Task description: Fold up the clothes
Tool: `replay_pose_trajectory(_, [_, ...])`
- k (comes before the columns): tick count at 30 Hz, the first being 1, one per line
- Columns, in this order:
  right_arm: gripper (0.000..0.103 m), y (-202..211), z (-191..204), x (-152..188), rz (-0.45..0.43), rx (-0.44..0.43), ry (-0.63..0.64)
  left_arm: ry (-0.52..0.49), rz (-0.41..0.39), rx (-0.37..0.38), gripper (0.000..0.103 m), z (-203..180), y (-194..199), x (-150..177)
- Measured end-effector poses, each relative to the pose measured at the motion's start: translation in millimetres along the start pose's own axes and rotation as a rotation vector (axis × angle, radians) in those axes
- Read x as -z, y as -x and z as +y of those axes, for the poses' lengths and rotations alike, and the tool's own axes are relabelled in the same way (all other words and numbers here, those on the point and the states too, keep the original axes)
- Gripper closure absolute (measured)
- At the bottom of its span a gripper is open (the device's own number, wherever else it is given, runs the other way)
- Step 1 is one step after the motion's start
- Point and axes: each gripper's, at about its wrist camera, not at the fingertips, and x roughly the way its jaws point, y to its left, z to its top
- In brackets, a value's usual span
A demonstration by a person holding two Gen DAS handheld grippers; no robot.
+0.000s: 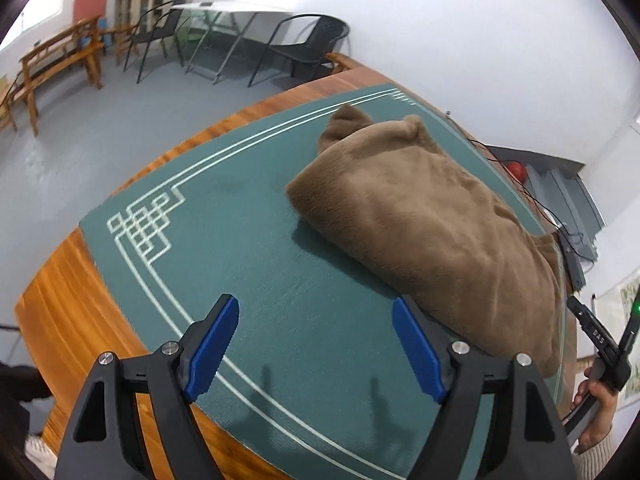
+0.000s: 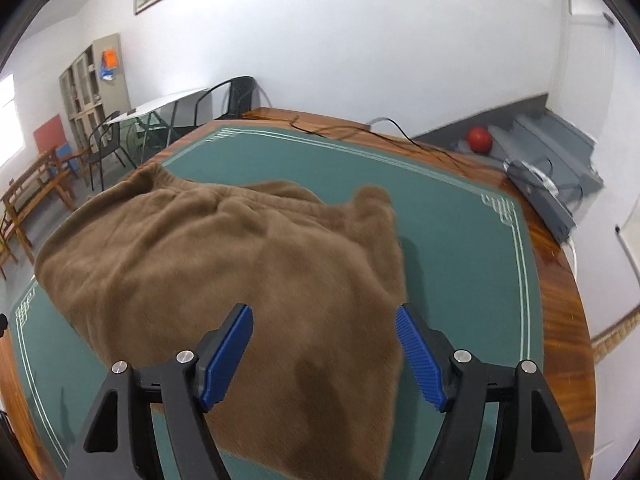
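From the left wrist, the left gripper (image 1: 316,342) hangs wide open and empty over the green mat (image 1: 240,240), with the brown fleece garment (image 1: 432,232) lying to its right as a thick, doubled-over bundle. From the right wrist, the right gripper (image 2: 324,354) is likewise spread wide, holding nothing, above the garment's near edge. The garment looks at least partly folded; whether more folds remain, I cannot tell.
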Motion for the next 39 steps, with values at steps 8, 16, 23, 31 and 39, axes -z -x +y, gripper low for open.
replay_pose_trajectory(8, [0.027, -3.2, -10.2, 7.7, 0.035, -0.033, -0.045, -0.102, 0.029, 0.04, 0.021, -32.8, -20.5, -25.2])
replay_pose_trajectory(16, [0.027, -28.9, 5.5, -5.0, 0.052, -0.042, -0.034, -0.195, 0.064, 0.068, 0.021, -72.4, -69.5, -76.9])
replay_pose_trajectory(23, [0.027, -69.6, 9.4, -9.5, 0.117, -0.017, -0.041, -0.253, 0.136, 0.082, 0.021, -105.2, -141.0, -134.0])
replay_pose_trajectory(31, [0.013, -106.0, -17.4, 10.3, 0.212, -0.044, -0.16, -0.233, 0.211, -0.011, 0.021, -89.6, -206.4, -166.5])
replay_pose_trajectory(39, [0.005, -113.4, -12.8, 8.9, 0.215, -0.025, -0.145, -0.301, 0.199, -0.006, 0.018, -92.8, -196.2, -157.6])
